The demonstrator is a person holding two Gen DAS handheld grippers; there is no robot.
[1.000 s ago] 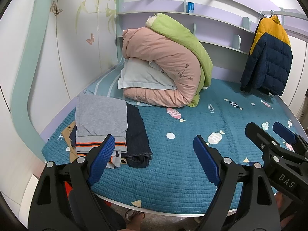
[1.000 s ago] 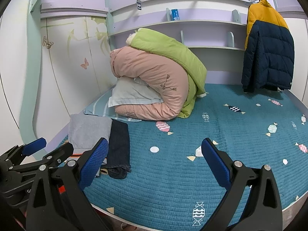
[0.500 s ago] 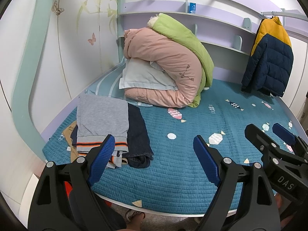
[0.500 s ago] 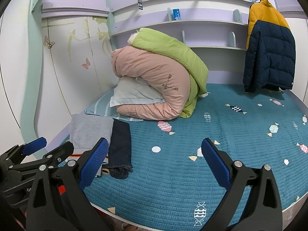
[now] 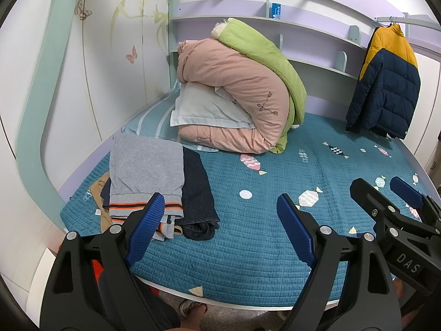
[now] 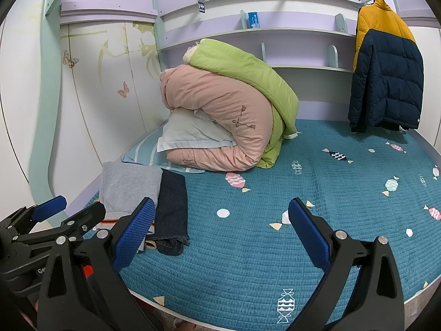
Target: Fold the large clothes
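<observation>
Both sets of tongs hang above the near edge of the bed (image 5: 248,262), and neither has hold of anything. The left tongs (image 5: 217,229) stand wide open with only quilted cover showing between the blue pads; the right tongs (image 6: 220,231) are spread just as wide and empty too.

The clothes lie at the near left corner of the bed: a grey sweatshirt (image 5: 146,165) with an orange-striped hem on top, dark jeans (image 5: 197,193) just beside and partly under it, and a tan garment (image 5: 100,190) poking out beneath. A navy and yellow puffer jacket (image 6: 386,74) hangs on a rail at the far right, well apart from the pile.

The main risk, as I judge it, is a grab that takes more than one layer. The sweatshirt overlaps the jeans, so pads closing on its hem could pinch the denim as well and drag the whole pile. The pile sits close to the bed's edge, so a pull toward the person could slide garments off onto the floor. The two tongs are also near each other, and reaching for the same corner could make them collide. If the jacket is the target, its bulk and slick shell may slip from a shallow pinch, and the rolled pink duvet (image 5: 234,96) leaves less room to spread it
</observation>
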